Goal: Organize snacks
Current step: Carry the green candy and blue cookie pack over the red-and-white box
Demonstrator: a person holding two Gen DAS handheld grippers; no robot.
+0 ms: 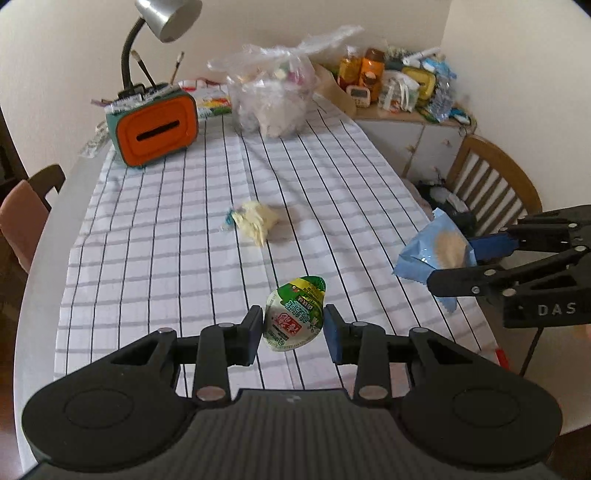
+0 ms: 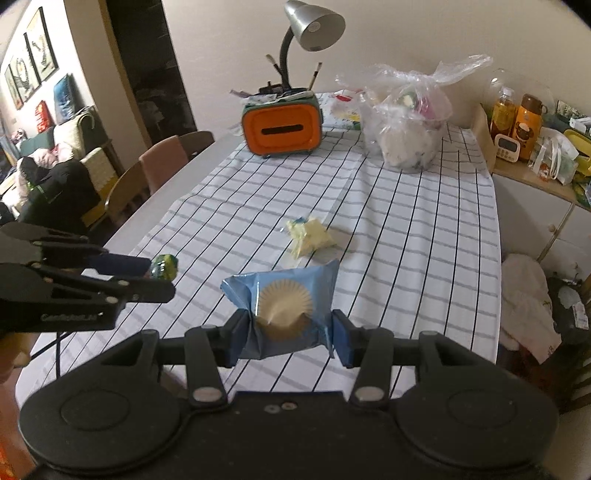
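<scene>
My left gripper (image 1: 293, 328) is shut on a green and white jelly cup (image 1: 295, 314) and holds it above the checked tablecloth (image 1: 166, 240). My right gripper (image 2: 290, 332) is shut on a blue cake packet (image 2: 284, 310), also held above the cloth. In the left wrist view the right gripper (image 1: 450, 266) shows at the right edge with the blue packet (image 1: 428, 251). In the right wrist view the left gripper (image 2: 159, 275) shows at the left with the jelly cup (image 2: 164, 265). A pale yellow wrapped snack (image 1: 255, 219) lies on the cloth mid-table; it also shows in the right wrist view (image 2: 308, 236).
An orange and teal tissue box (image 1: 155, 123) with a desk lamp (image 1: 166, 18) stands at the table's far left. A clear plastic bag (image 1: 273, 96) of items sits at the far end. A cluttered cabinet (image 1: 399, 88) and a wooden chair (image 1: 491, 184) stand right; chairs (image 2: 162, 162) stand left.
</scene>
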